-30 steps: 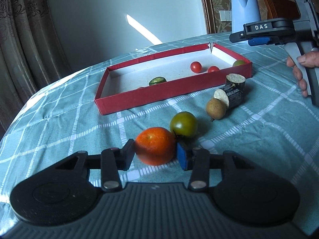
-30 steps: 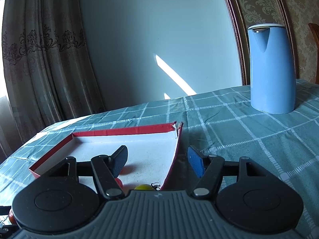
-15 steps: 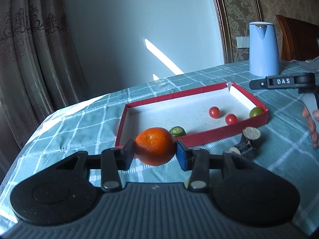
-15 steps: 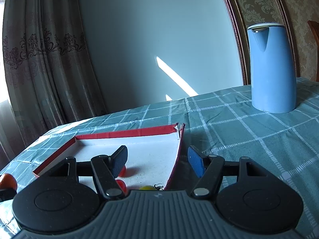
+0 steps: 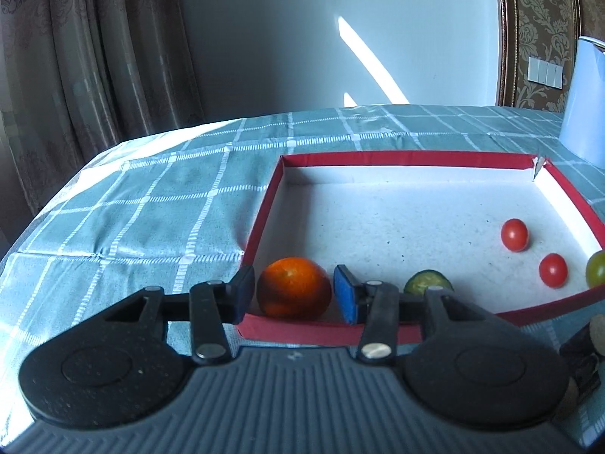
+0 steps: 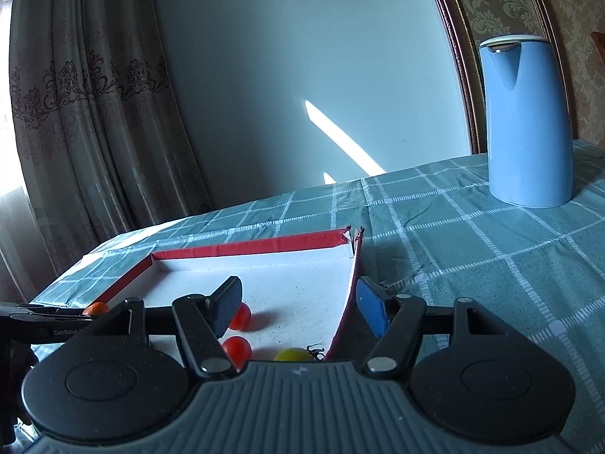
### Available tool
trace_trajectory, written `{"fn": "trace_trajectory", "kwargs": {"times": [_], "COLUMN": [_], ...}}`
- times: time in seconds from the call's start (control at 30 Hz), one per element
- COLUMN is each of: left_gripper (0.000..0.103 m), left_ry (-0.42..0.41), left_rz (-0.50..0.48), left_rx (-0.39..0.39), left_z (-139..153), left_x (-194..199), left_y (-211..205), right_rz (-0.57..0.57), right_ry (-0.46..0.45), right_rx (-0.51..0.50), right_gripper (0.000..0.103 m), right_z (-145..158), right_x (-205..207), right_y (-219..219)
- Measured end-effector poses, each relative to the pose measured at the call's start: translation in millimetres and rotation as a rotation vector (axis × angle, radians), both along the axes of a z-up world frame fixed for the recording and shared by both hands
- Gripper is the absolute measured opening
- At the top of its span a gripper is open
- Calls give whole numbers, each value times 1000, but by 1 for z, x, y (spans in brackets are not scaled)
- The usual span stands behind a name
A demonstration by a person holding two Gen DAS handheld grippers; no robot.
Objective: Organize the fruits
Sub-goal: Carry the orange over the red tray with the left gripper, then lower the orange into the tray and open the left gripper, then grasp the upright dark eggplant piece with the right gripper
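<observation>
Carried off the surface (image 5: 159, 204) a second before, the orange (image 5: 294, 287) now sat in the near left corner of the red tray (image 5: 401, 159).
Through the left wrist view, the left gripper (image 5: 294, 295) had its fingers (image 5: 346, 293) parted around the orange, a slim gap showing on each side, so the hold looked let go. A cucumber slice (image 5: 428, 282) lay just right of the blue finger; two cherry tomatoes (image 5: 514, 234) and a green fruit (image 5: 596, 273) sat at the tray's right end. Through the right wrist view, the right gripper (image 6: 298, 312) hung with fingers wide and nothing between them, straddling the tray's right wall; two tomatoes and a yellowish fruit (image 6: 293, 354) lay beneath, and a blue kettle (image 6: 525, 121) stood far right.
</observation>
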State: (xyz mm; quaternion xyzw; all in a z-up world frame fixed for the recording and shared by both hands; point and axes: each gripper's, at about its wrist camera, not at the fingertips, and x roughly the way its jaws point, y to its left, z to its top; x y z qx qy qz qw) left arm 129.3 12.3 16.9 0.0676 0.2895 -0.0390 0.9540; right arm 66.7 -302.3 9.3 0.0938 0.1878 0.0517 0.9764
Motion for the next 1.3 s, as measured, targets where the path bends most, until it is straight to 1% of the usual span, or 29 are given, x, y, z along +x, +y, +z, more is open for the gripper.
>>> {"fn": "trace_trajectory", "kwargs": {"times": [0.03, 0.07, 0.1, 0.17, 0.23, 0.33, 0.43, 0.5, 0.57, 0.63, 0.7, 0.8, 0.9, 0.97, 1.07, 1.3], "left_gripper": [50, 60, 83, 103, 103, 103, 103, 103, 103, 103, 103, 103, 103, 103, 103, 103], "left_ry": [-12, -31, -58, -136, -166, -157, -145, -147, -158, -161, -142, -137, -112, -104, -107, -109], "left_rz": [-3, -4, 8, 53, 50, 93, 141, 158, 180, 197, 202, 201, 204, 211, 210, 196], "left_rx": [-14, -29, -30, -27, -49, -61, -104, -128, -136, -131, -123, -155, -187, -218, -256, -264], "left_z": [3, 7, 11, 20, 26, 27, 23, 18, 12, 5, -1, 0, -3, -4, -5, -4], "left_x": [-4, -9, -16, -35, -54, -80, -106, -121, -134, -138, -138, -138, -133, -132, -134, -133], "left_y": [1, 1, 1, 3, 8, 19, 38, 48, 55, 58, 59, 63, 68, 73, 79, 78], "right_rz": [3, 5, 6, 11, 19, 49, 96, 129, 154, 156, 165, 163, 152, 168, 182, 192], "right_ry": [-3, -7, -9, -8, -12, -21, -35, -21, 6, 21, 47, 90, 140, 168, 185, 211], "right_rx": [-1, -2, -4, -5, -2, 7, 14, 17, -12, -61, -109, -197, -275, -295, -302, -316], "right_gripper": [67, 67, 67, 67, 67, 67, 67, 67, 67, 67, 67, 67, 67, 67, 67, 66], "right_z": [0, 1, 1, 1, 1, 2, 3, -1, -5, -10, -13, -16, -20, -23, -26, -28], "right_x": [-1, -1, -1, -1, -3, -8, -19, -29, -41, -53, -61, -66, -63, -59, -52, -28], "right_y": [1, 1, 1, 1, 1, 3, 7, 11, 16, 23, 29, 39, 48, 52, 57, 77]}}
